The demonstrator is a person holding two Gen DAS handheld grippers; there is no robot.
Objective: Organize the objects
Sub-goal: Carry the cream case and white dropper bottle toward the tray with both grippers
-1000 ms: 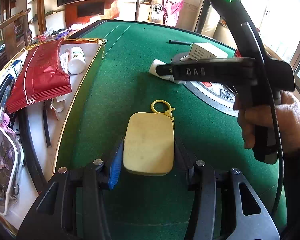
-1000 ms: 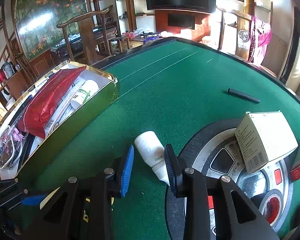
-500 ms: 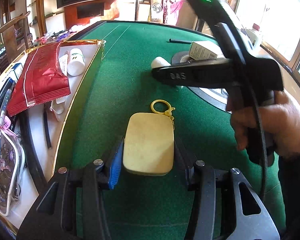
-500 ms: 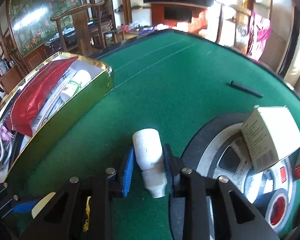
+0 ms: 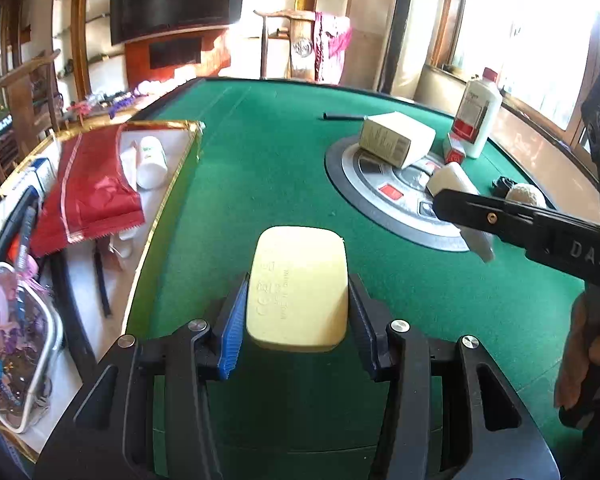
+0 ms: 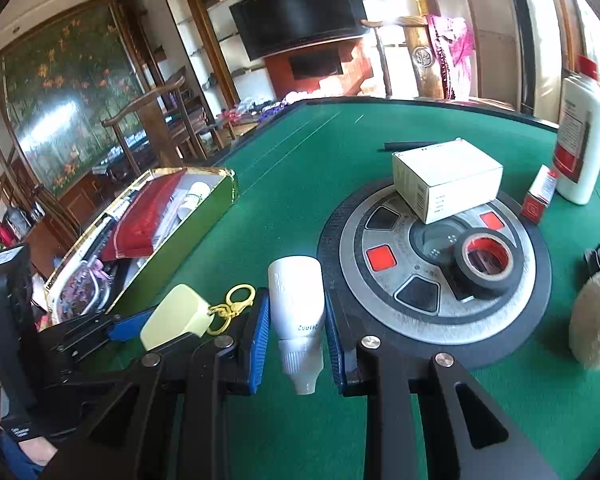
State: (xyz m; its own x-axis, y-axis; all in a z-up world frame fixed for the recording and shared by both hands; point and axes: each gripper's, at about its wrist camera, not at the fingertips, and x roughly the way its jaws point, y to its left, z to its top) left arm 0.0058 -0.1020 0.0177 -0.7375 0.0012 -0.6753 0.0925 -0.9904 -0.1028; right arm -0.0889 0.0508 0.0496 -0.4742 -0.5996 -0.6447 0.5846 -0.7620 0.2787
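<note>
My left gripper (image 5: 296, 316) is shut on a pale yellow pouch (image 5: 298, 286) and holds it above the green table. The pouch (image 6: 176, 316) with its gold clasp also shows in the right wrist view. My right gripper (image 6: 296, 340) is shut on a white squeeze bottle (image 6: 298, 312), lifted off the felt, cap end toward the camera. The bottle (image 5: 456, 184) shows in the left wrist view too. A gold-rimmed tray (image 5: 172, 184) at the left holds a red packet (image 5: 88, 184), a white bottle (image 5: 150, 158) and other items.
A round grey panel (image 6: 380, 308) in the table carries a white box (image 6: 446, 178) and a black tape roll (image 6: 484, 262). A tall white bottle (image 6: 582, 140), a small red box (image 6: 538, 200), a fluffy ball (image 6: 594, 314) and a black pen (image 5: 342, 117) lie beyond.
Both grippers have risen from the felt with their objects. The right gripper closed on the white bottle and lifted it, moving right in the left wrist view.
</note>
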